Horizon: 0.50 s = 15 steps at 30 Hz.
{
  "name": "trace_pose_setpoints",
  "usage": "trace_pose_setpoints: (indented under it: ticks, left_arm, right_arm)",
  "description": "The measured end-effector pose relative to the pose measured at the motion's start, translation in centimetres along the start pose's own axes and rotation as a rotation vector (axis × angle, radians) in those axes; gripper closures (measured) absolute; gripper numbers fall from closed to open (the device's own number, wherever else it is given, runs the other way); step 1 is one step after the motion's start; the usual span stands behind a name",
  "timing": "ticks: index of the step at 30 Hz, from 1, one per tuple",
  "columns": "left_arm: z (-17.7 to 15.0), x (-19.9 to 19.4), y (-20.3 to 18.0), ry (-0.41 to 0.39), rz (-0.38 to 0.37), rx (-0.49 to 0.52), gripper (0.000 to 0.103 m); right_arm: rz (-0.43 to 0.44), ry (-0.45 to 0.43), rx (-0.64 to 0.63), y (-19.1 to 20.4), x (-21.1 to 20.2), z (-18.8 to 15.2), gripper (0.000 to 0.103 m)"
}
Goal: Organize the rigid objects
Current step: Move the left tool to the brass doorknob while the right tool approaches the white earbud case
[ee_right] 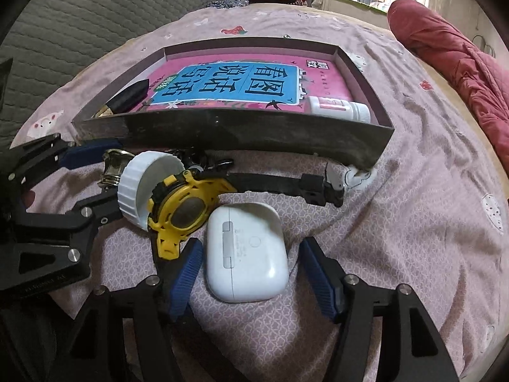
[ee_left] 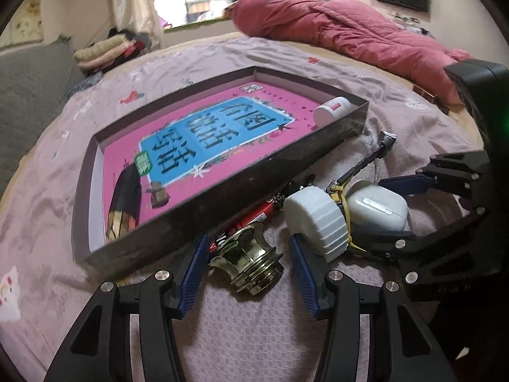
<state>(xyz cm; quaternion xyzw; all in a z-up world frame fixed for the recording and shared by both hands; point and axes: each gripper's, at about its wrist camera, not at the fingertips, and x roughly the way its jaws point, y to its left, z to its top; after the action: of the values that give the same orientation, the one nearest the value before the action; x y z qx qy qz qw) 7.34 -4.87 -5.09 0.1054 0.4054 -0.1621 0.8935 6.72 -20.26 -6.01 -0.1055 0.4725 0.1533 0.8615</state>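
Observation:
A brass knob (ee_left: 248,264) lies on the pink bedsheet between the blue pads of my left gripper (ee_left: 248,273), which is shut on it. A white earbud case (ee_right: 246,251) lies between the pads of my right gripper (ee_right: 251,273), which is open, with a gap on the case's right side. Between the two grippers sit a ribbed white cap (ee_left: 318,219) and a yellow watch (ee_right: 184,207) with a black strap. A red and black cylinder (ee_left: 254,216) lies against the dark tray (ee_left: 222,187). The tray holds a pink book (ee_right: 229,86), a white bottle (ee_right: 338,109) and a black-and-gold object (ee_left: 124,203).
A red quilt (ee_left: 350,31) is bunched at the far right of the bed. A grey padded cushion (ee_right: 79,9) runs along the left, with folded clothes (ee_left: 105,51) stacked below the window. Wrinkled sheet (ee_right: 413,191) spreads to the right of the tray.

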Motion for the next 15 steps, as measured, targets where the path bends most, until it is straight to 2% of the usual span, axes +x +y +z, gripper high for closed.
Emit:
trace_pose_setpoints:
  ticks: [7, 11, 15]
  left_arm:
    - [-0.2, 0.2, -0.2, 0.060, 0.046, -0.132, 0.054]
    - [-0.4, 0.0, 1.0, 0.079, 0.021, -0.257, 0.054]
    - [-0.6, -0.3, 1.8, 0.073, 0.004, -0.307, 0.054]
  right_arm:
    - [0.009, -0.003, 0.010, -0.5, -0.2, 0.0, 0.046]
    - [0.019, -0.005, 0.023, -0.7, -0.4, 0.0, 0.047]
    - [0.021, -0.006, 0.027, -0.8, -0.5, 0.0, 0.049]
